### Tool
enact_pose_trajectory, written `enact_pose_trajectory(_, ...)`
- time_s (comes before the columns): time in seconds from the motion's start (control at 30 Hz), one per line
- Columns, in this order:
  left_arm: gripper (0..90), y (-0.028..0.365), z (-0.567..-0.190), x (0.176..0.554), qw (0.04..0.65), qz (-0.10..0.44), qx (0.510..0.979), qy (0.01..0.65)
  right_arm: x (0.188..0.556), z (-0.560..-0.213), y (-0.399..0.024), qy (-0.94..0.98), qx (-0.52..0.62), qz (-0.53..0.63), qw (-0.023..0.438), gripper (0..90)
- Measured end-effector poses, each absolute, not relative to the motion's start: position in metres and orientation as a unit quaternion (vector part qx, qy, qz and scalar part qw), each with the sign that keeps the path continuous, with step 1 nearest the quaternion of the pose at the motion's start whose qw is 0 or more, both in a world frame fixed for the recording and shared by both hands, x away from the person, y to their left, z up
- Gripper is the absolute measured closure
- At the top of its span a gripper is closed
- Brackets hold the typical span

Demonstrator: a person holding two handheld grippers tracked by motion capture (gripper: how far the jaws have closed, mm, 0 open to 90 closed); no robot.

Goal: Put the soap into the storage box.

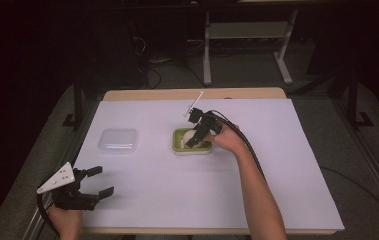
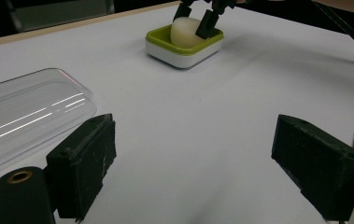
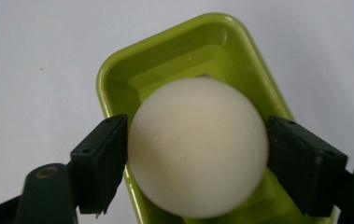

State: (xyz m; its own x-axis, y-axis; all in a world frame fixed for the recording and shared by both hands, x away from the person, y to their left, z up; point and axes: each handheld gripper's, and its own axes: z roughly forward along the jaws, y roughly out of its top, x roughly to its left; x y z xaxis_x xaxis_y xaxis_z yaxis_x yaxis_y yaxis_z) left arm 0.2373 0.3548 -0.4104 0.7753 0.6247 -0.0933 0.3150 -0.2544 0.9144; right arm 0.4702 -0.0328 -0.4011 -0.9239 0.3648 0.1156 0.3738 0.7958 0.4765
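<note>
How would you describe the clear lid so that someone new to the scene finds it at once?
Start from the white sheet that covers the table, then look at its left half. The clear lid lies flat there, apart from the green dish at the middle. It alone is see-through and empty; the dish has a pale round soap between the right gripper's jaws.

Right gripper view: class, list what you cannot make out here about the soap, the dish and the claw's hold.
- Floor of the green dish: mostly covered by the white soap.
- Underside of the soap: hidden, so resting or lifted is unclear.
- Dish's near end: cut off by the bottom edge.
- Right claw: its jaws flank the soap; squeeze cannot be judged.
</note>
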Motion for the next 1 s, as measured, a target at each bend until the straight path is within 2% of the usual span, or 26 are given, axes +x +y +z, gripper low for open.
enact_pose_trajectory(0.1,13.2,0.355,-0.411,0.238,0.531,0.145,0.779,0.302,0.47,-0.392,-0.038,-0.94,-0.194,-0.282,0.004,31.8)
enact_pose_trajectory(0.23,13.2,0.354,-0.41,0.238,0.53,0.146,0.78,0.301,0.469,-0.388,-0.041,-0.94,-0.193,-0.28,-0.002,29.9)
enact_pose_trajectory(0.37,13.2,0.354,-0.411,0.238,0.529,0.145,0.78,0.302,0.469,-0.389,-0.045,-0.94,-0.202,-0.275,0.014,28.0)
enact_pose_trajectory(0.67,13.2,0.353,-0.411,0.238,0.526,0.145,0.782,0.301,0.461,-0.379,-0.051,-0.94,-0.197,-0.278,0.018,25.6)
enact_pose_trajectory(1.0,13.2,0.352,-0.412,0.238,0.524,0.145,0.782,0.303,0.449,-0.371,-0.063,-0.939,-0.194,-0.285,0.012,25.4)
